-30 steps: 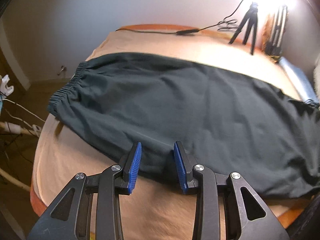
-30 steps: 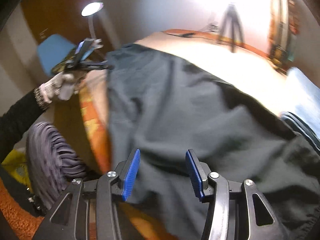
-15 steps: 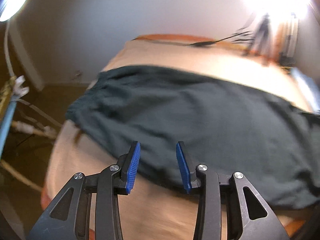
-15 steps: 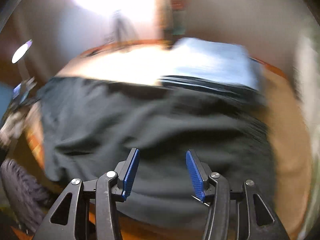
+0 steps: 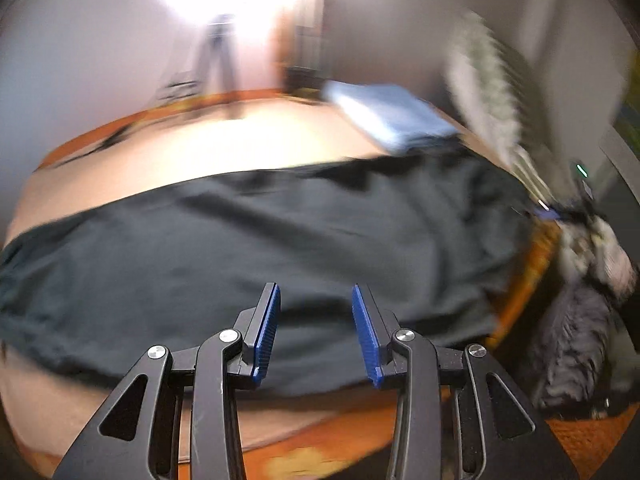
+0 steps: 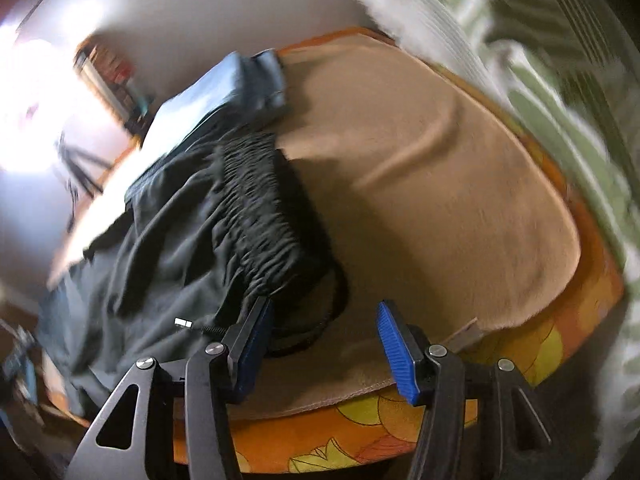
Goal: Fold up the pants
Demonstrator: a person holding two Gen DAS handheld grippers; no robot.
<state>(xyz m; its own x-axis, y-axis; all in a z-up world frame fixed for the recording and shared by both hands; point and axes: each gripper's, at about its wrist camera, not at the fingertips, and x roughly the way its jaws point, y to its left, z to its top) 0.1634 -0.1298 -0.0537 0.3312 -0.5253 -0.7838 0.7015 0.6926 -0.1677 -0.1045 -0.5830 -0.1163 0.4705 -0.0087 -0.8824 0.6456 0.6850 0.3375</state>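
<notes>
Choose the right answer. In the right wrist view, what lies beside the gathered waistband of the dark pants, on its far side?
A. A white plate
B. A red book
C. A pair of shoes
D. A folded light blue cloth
D: a folded light blue cloth lies on the tan blanket just past the gathered waistband of the dark pants.

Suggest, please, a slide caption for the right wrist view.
Open right gripper above the gathered waistband of dark pants on a tan blanket.
</notes>
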